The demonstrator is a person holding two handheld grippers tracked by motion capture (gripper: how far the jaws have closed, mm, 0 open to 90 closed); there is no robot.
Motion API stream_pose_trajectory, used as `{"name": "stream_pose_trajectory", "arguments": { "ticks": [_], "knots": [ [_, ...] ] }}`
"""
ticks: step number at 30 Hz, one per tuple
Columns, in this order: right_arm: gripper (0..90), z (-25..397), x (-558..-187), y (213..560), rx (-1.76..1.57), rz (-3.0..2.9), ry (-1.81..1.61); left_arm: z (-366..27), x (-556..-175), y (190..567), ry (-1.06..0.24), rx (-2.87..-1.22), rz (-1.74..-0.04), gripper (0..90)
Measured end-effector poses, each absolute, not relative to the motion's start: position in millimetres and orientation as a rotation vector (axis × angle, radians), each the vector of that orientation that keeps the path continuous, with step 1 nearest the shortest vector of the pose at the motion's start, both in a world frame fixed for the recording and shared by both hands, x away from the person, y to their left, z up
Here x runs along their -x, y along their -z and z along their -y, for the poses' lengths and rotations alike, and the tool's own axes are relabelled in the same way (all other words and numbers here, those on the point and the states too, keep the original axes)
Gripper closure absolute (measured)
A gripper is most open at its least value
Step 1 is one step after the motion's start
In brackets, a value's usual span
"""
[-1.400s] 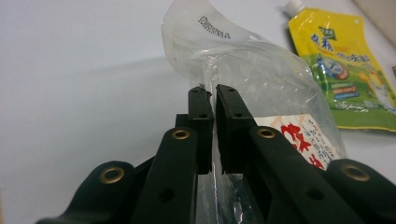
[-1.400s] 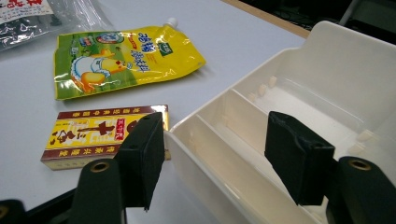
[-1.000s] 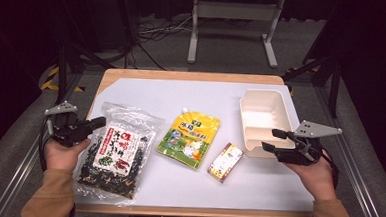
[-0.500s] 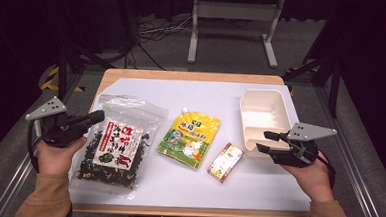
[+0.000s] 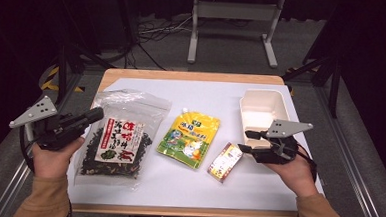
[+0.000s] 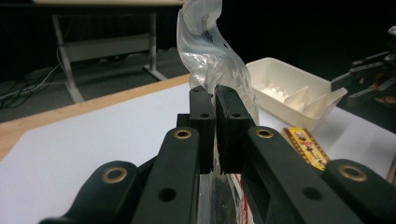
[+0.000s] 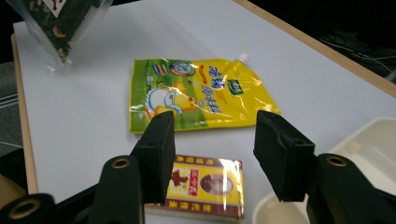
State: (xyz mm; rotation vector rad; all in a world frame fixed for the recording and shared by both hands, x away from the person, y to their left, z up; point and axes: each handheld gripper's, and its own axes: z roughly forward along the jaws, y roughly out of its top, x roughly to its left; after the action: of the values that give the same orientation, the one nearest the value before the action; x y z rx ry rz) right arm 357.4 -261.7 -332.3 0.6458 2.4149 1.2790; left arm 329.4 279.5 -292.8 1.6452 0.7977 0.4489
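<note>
**Seaweed bag (image 5: pixel 115 143): handling notes**

Lying at table's (image 5: pixel 187 188) left edge, one side lifted. Clamped at its clear film edge by left gripper (image 5: pixel 83 119). Light, floppy, slippery; likely sags. Best held at sealed margin. Right gripper (image 7: pixel 212 140) spread wide above small box (image 7: pixel 201 184).

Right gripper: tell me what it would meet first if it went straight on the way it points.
Probably the small red-and-yellow box, lying just ahead of the open right gripper. Beyond it lies the yellow spouted pouch; depth is hard to judge.
</note>
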Motion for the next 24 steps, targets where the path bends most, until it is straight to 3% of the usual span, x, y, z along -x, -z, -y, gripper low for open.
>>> {"name": "stream_pose_trajectory", "arguments": {
  "ticks": [13,24],
  "knots": [
    [45.2,189.9,-374.2,314.5,-0.502,-2.485,-1.397,-266.3,-323.5,290.0,-0.454,-1.586,-0.696,86.7],
    [42.7,153.0,-391.6,306.2,-0.523,-2.508,-1.530,-247.0,-319.7,288.0,-0.442,-1.559,-0.619,86.6]
  ]
}}
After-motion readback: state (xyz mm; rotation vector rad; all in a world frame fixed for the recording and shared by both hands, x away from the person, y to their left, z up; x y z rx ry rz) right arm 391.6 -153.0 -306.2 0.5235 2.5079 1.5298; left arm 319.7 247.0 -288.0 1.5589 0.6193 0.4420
